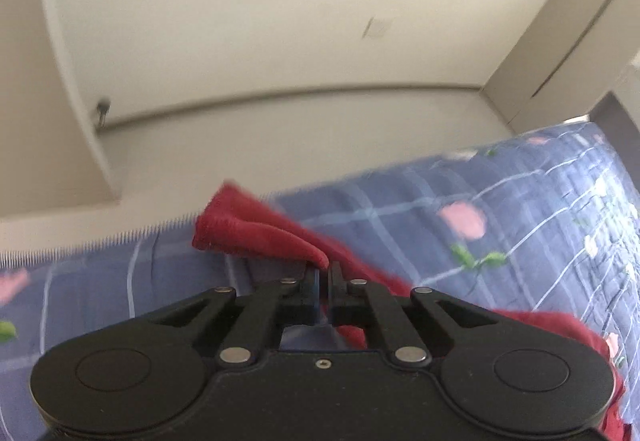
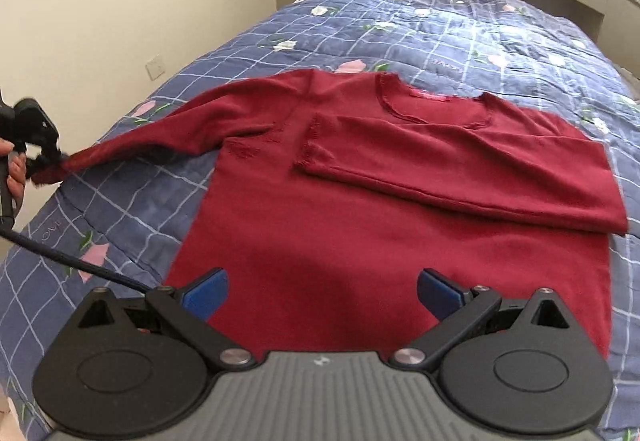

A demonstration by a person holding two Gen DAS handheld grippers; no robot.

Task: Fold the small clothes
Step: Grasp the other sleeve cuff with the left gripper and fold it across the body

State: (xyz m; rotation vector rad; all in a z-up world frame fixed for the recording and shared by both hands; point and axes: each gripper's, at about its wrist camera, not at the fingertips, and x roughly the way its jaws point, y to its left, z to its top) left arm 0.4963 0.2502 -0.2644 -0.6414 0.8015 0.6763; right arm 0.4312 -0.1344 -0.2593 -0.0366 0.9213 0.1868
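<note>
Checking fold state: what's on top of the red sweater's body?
One sleeve lies folded across the red sweater. The chest under it is hidden. The other sleeve stretches sideways, off the body.

Soft daylight, mild motion blur, fisheye bending and dark corners throughout.

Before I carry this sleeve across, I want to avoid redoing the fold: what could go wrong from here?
The left gripper pinches only the tip of the sleeve cuff, so it may slip out mid-swing. The cuff hangs past the edge of the bed; if dropped, it could slide off. The right gripper hovers open above the sweater's hem, holding nothing down, so pulling could drag the red sweater and disturb the already folded sleeve.
</note>
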